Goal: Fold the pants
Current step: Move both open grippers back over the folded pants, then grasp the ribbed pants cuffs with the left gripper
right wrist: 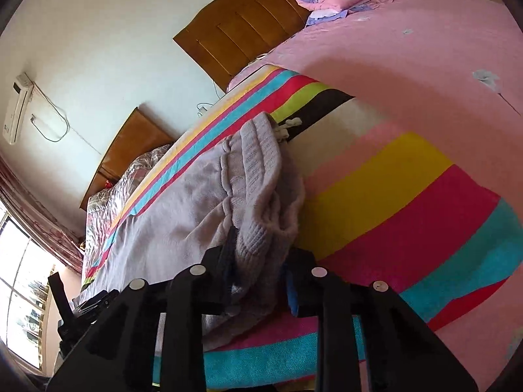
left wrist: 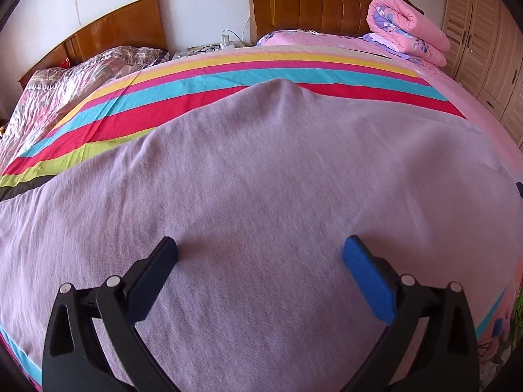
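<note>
- The lilac pants (left wrist: 261, 170) lie spread on the striped bed cover (left wrist: 202, 98), long axis running left to right.
- The left gripper (left wrist: 260, 254) hovers over the cloth, jaws wide apart and holding nothing.
- The right gripper (right wrist: 258, 277) is nearer the ribbed waistband (right wrist: 261, 176), which sits bunched between its half-closed jaws.
- The right pads are hidden by cloth, so how firm the grip is I cannot tell.

Lilac knit pants (left wrist: 248, 176), spread flat, waistband bunched (right wrist: 261, 202)
</note>
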### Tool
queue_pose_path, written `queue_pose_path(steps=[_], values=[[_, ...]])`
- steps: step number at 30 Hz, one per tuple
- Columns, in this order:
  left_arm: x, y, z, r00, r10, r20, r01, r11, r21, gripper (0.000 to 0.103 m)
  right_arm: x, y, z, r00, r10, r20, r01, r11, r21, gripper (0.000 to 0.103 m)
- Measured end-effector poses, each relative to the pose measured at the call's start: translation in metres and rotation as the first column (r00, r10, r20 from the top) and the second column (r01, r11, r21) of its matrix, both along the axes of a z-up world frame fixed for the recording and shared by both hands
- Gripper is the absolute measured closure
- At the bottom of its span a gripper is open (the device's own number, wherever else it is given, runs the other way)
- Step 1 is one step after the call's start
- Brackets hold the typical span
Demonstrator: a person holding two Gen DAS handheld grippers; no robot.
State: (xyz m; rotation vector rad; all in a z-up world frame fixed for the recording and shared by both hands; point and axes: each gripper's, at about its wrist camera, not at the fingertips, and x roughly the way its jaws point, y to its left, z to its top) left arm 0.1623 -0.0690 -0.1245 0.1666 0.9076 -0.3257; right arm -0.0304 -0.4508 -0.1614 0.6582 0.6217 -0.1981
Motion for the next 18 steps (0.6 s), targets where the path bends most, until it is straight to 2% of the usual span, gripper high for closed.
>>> queue_pose_path(steps=[2, 4, 6, 8, 10, 12, 14, 16, 18], values=[[-0.004, 0.006, 0.007, 1.0, -0.004, 0.014, 0.005, 0.999, -0.035, 0.002, -0.006, -0.002, 0.015, 0.996, -0.09, -0.022, 0.088, 0.992, -0.085, 0.032], [-0.011, 0.017, 0.018, 0.999, -0.011, 0.045, 0.014, 0.996, -0.086, 0.001, -0.011, 0.003, 0.038, 0.995, -0.099, 0.029, 0.102, 0.986, -0.134, 0.032], [-0.016, 0.033, 0.032, 0.997, 0.0, 0.078, 0.009, 0.993, -0.115, 0.001, -0.001, 0.025, 0.06, 0.998, -0.042, 0.038, 0.049, 0.975, -0.219, 0.032], [-0.02, 0.06, 0.044, 0.993, 0.044, 0.105, -0.027, 0.987, -0.16, 0.001, 0.024, 0.064, 0.076, 0.995, 0.094, 0.03, -0.082, 0.956, -0.283, 0.032], [-0.025, 0.097, 0.054, 0.988, 0.112, 0.109, -0.085, 0.97, -0.228, 0.001, 0.057, 0.115, 0.084, 0.964, 0.264, -0.001, -0.251, 0.914, -0.318, 0.032], [-0.032, 0.14, 0.06, 0.973, 0.203, 0.106, -0.167, 0.945, -0.282, 0.001, 0.092, 0.171, 0.089, 0.909, 0.415, -0.029, -0.399, 0.851, -0.34, 0.032], [-0.045, 0.191, 0.062, 0.949, 0.305, 0.083, -0.259, 0.902, -0.345, 0.001, 0.124, 0.236, 0.092, 0.828, 0.556, -0.069, -0.542, 0.763, -0.352, 0.032], [-0.062, 0.242, 0.062, 0.907, 0.416, 0.063, -0.361, 0.847, -0.39, 0.001, 0.15, 0.307, 0.092, 0.715, 0.69, -0.114, -0.673, 0.634, -0.38, 0.032], [-0.082, 0.295, 0.058, 0.84, 0.541, 0.043, -0.477, 0.773, -0.417, 0.001, 0.166, 0.38, 0.088, 0.595, 0.785, -0.172, -0.765, 0.487, -0.421, 0.032]])
